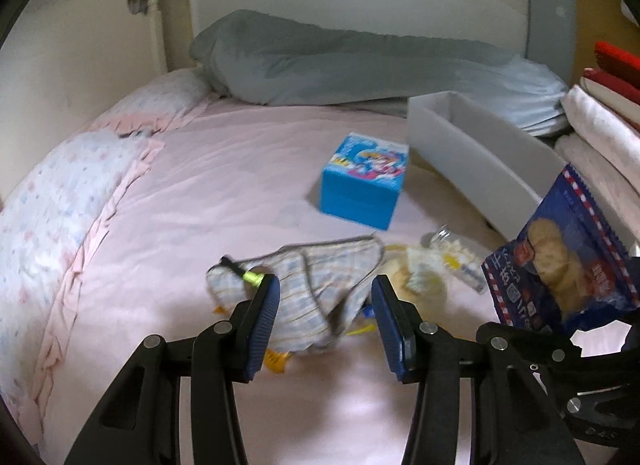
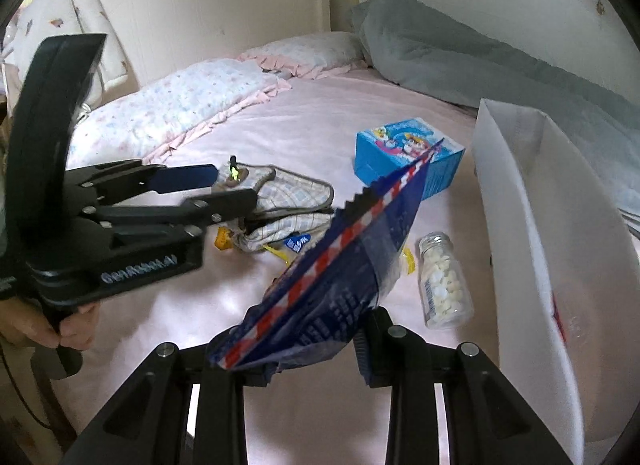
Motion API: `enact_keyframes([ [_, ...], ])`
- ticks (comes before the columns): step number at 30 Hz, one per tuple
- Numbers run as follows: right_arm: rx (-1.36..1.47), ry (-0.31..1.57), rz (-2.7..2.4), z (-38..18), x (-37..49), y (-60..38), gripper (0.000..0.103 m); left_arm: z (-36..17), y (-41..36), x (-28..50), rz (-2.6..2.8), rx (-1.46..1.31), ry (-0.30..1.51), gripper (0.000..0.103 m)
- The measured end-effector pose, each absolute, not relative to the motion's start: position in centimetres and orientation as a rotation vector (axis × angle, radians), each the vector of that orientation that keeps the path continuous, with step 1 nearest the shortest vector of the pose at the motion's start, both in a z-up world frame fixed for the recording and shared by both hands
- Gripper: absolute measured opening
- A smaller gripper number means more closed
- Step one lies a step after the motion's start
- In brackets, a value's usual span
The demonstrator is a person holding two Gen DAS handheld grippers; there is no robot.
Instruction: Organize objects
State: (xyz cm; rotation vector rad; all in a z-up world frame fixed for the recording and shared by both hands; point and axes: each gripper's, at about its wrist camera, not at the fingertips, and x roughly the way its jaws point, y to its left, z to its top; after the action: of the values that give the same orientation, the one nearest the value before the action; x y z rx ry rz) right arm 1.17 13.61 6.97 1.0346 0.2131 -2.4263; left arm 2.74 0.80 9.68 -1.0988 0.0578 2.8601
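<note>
My right tongs (image 2: 316,349) pinch the blue snack bag (image 2: 340,265) above the bed (image 2: 320,113), beside the white bin (image 2: 532,225); my left tongs (image 1: 324,305) hang parted, empty, over the plaid cloth (image 1: 316,273)

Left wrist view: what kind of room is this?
Most likely a bedroom: the work surface is a bed with a pink sheet, frilled floral pillows and a white headboard at its end.
</note>
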Motion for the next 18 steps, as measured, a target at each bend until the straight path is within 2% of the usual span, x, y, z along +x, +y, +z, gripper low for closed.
enact_keyframes([
  [9,0.937,0.155,-2.509,10.6,1.4,16.0,0.029,12.9,3.3,1.2,2.830,-1.033,0.037,0.048],
  [16,0.926,0.027,-2.584,12.8,1.0,19.0,0.029,15.3,6.1,0.0,2.775,-0.960,-0.009,0.048],
  [18,0.920,0.003,-2.600,13.3,1.0,19.7,0.029,15.4,6.8,-0.2,2.740,-0.963,-0.033,0.051],
])
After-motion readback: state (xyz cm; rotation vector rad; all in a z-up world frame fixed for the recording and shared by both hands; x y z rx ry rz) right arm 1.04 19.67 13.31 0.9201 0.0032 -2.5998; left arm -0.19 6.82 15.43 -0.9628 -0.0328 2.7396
